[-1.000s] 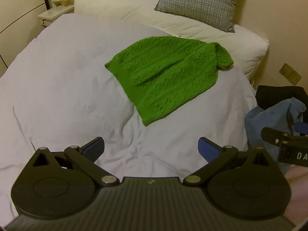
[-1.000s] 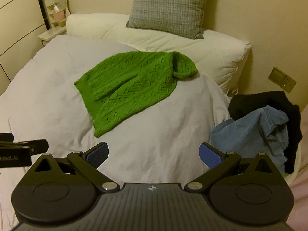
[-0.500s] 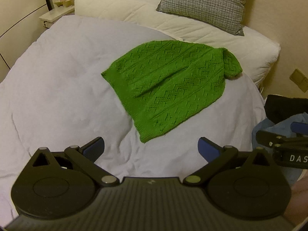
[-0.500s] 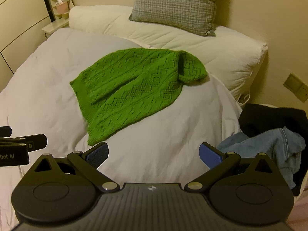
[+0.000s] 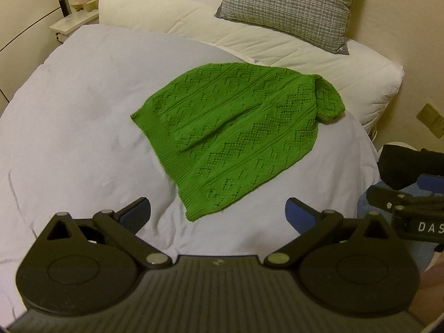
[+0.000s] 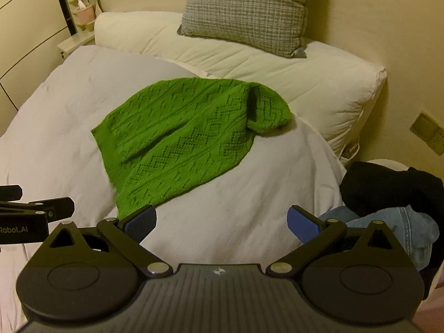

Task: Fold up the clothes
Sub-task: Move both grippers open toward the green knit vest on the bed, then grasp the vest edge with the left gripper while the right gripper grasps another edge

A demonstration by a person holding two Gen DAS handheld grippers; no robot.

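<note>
Green knit sweater [image 5: 236,136] is laid folded on the white duvet [image 5: 77,105], roughly mid-bed toward the right edge, ribbed hem pointed at the near edge, one bunched corner [image 6: 270,108] turned up toward the head end. Left gripper [image 5: 217,212] is held above the duvet just short of the hem, jaws spread wide, nothing between the blue pads [image 5: 137,212]. Right gripper [image 6: 220,222] is likewise spread wide and empty; its left pad [image 6: 140,222] is seen overlapping the hem corner in the right wrist view, contact cannot be told. Each gripper is partly visible at the edge of the other's view. White pillow [image 6: 277,63] is placed along the head end, with a grey checked cushion [image 6: 247,8] propped on it against the wall. Blue denim garment [image 6: 399,230] and black garment [image 6: 388,183] are piled off the bed's right edge. Bedside shelf [image 5: 73,23] is seen at the far left corner.
</note>
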